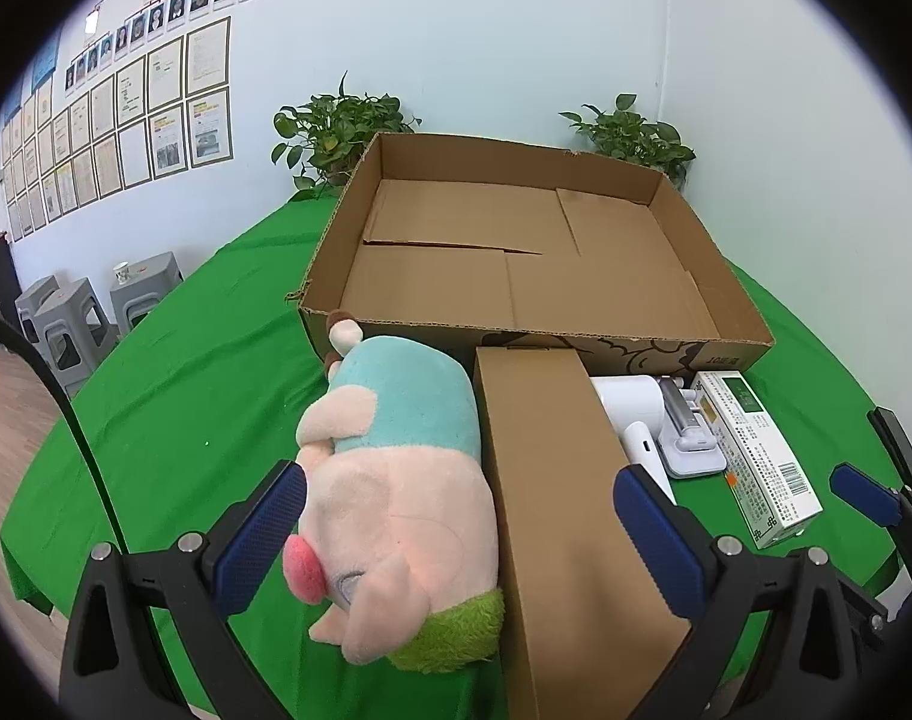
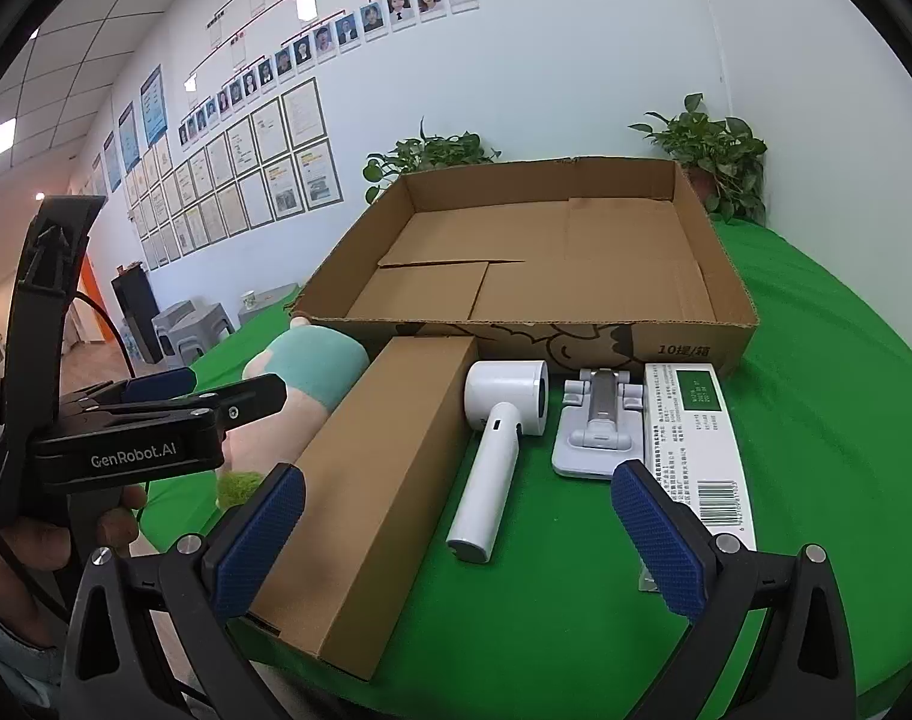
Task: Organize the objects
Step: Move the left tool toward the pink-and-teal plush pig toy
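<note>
Hovering wide-jawed and empty, the left gripper frames the pink-and-teal plush pig; the right gripper, equally wide and empty, frames the white handheld device.

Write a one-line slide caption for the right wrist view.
Open right gripper above a brown carton, white handheld device, folding stand and medicine box, before an empty cardboard tray.

White lettering reading "GenRobot.AI" runs along the black body of the left gripper, seen from the right wrist view. The front wall of the open cardboard box carries dark print starting with "10", followed by Chinese characters. The white carton bears a barcode and small print too fine to read. Wall papers are illegible.
</note>
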The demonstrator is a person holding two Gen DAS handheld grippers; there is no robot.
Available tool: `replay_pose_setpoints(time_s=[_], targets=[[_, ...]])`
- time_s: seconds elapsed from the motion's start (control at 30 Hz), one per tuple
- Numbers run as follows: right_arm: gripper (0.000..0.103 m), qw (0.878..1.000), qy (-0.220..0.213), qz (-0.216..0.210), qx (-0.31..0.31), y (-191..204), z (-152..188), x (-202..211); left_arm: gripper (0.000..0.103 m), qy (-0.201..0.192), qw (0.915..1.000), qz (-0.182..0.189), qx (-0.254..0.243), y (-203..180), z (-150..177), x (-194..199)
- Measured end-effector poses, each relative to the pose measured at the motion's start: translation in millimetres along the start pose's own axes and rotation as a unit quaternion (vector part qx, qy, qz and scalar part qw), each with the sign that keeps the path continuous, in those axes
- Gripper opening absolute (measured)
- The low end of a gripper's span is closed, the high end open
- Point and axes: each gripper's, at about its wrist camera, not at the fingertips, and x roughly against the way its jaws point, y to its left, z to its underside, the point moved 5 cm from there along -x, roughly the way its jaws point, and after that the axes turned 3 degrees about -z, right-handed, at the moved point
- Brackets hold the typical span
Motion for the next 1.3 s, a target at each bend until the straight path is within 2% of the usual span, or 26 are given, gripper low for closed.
replay_pose_setpoints(time_s=[0.1, 0.27, 0.47, 0.8, 0.83, 0.9, 0.97, 1.0, 1.03, 1.07, 1.1, 1.13, 1.17, 1.2, 1.23, 1.3], targets=[[0.103, 1.000, -0.001, 0.009, -0.004, -4, -2, -1, 0.102, -0.002, 1.0000, 0.000, -0.002, 1, -1, -1], [0.103, 1.000, 0.008, 0.006, -0.013, -8, -2, -6, 0.102, -0.009, 0.9995, 0.026, 0.017, 2, 0, 2], [0.103, 1.000, 0.009, 0.003, -0.026, -10, -9, -11, 0.102, -0.003, 0.9997, 0.021, 0.011, 4, 1, -1], [0.103, 0.999, 0.028, 0.036, -0.016, -13, -7, -25, 0.102, -0.002, 0.9989, 0.042, 0.022, 5, -3, -3], [0.103, 0.999, 0.030, 0.035, -0.019, -15, -7, -27, 0.098, -0.001, 0.9989, 0.042, 0.022, 5, -4, -4], [0.103, 0.999, 0.030, 0.034, -0.019, -16, -6, -28, 0.076, 0.007, 0.9987, 0.047, 0.015, 3, -3, -6], [0.103, 0.999, 0.029, 0.030, -0.021, -18, -5, -30, 0.028, 0.025, 0.9983, 0.052, 0.006, 1, 0, -12], [0.103, 0.999, 0.028, 0.024, -0.024, -19, -4, -30, 0.022, 0.031, 0.9981, 0.054, 0.005, 0, 1, -15], [0.100, 0.999, 0.025, 0.016, -0.027, -19, -4, -31, 0.020, 0.029, 0.9979, 0.057, 0.007, 0, 2, -15], [0.094, 0.999, 0.022, 0.013, -0.026, -19, -5, -30, 0.021, 0.021, 0.9977, 0.063, 0.012, 0, 1, -14], [0.092, 1.000, 0.017, 0.013, -0.021, -19, -5, -30, 0.022, 0.011, 0.9976, 0.065, 0.020, 2, -1, -11], [0.090, 1.000, 0.014, 0.014, -0.016, -18, -5, -29, 0.035, 0.003, 0.9976, 0.062, 0.028, 4, -4, -9], [0.089, 1.000, 0.010, 0.014, -0.011, -17, -6, -27, 0.065, -0.005, 0.9976, 0.059, 0.035, 7, -7, -7], [0.088, 1.000, 0.007, 0.013, -0.007, -17, -6, -26, 0.081, -0.014, 0.9974, 0.056, 0.044, 9, -10, -4], [0.083, 1.000, 0.005, 0.008, -0.003, -16, -7, -26, 0.090, -0.025, 0.9968, 0.054, 0.054, 13, -12, -2], [0.076, 1.000, -0.004, 0.011, 0.009, -14, -9, -23, 0.091, -0.032, 0.9955, 0.056, 0.069, 18, -15, 0]])
